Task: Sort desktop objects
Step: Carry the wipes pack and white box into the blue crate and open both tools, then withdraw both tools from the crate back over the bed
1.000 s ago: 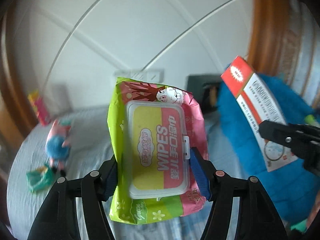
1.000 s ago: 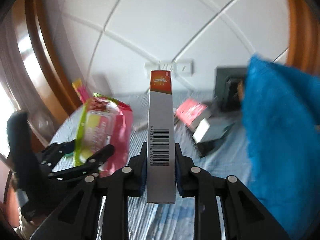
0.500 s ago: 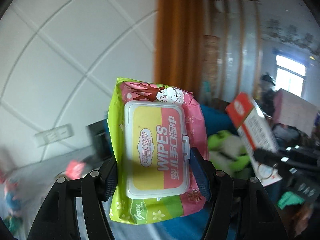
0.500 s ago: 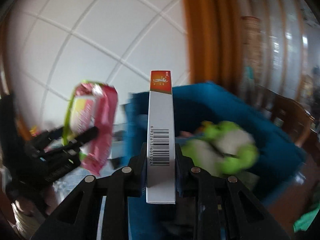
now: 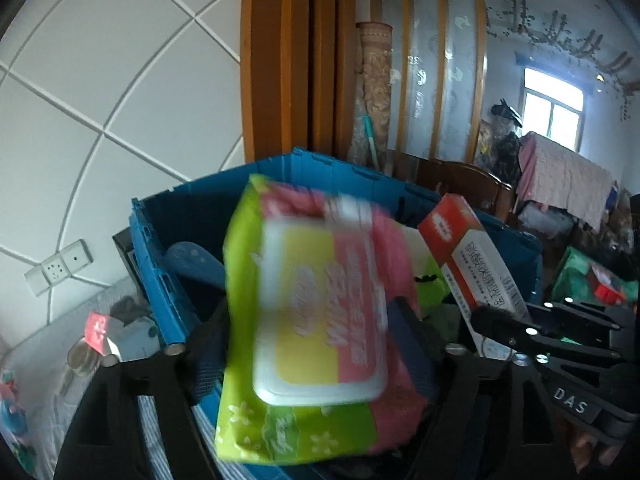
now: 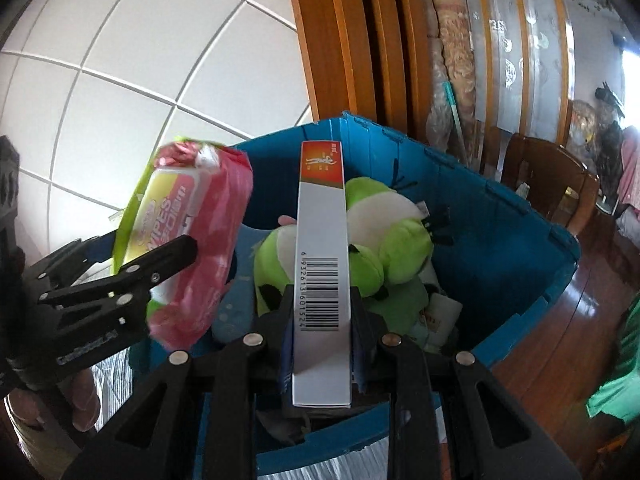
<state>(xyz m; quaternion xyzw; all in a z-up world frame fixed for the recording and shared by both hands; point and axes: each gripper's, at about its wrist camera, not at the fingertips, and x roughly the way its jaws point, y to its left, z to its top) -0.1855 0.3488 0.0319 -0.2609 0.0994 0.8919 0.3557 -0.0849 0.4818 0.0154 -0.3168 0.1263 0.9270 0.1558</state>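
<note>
Over the blue crate [image 5: 240, 184] [image 6: 500, 208], my left gripper [image 5: 308, 320] [image 6: 140, 246] has its jaws opening. The pink and green wipes pack [image 5: 316, 312] [image 6: 188, 220] sits tilted and blurred between them, and the pads look to be coming off its sides. My right gripper [image 6: 322, 308] [image 5: 504, 314] is shut on a slim white box with a red end [image 6: 322, 220] [image 5: 472, 256], held upright above the crate. A green plush toy [image 6: 384, 240] [image 5: 430, 280] lies inside the crate under both items.
The striped tablecloth [image 5: 40, 344] at the left carries a red-labelled item [image 5: 96, 328] and small toys. A tiled wall with a socket [image 5: 56, 268] and a wooden door frame [image 6: 340, 40] stand behind. Wooden floor [image 6: 580, 320] lies to the right. A hand [image 6: 84, 396] holds the left gripper.
Both grippers swung from the table to above the blue crate. The left jaws have widened and the wipes pack has tipped and slipped lower. The box stays clamped.
</note>
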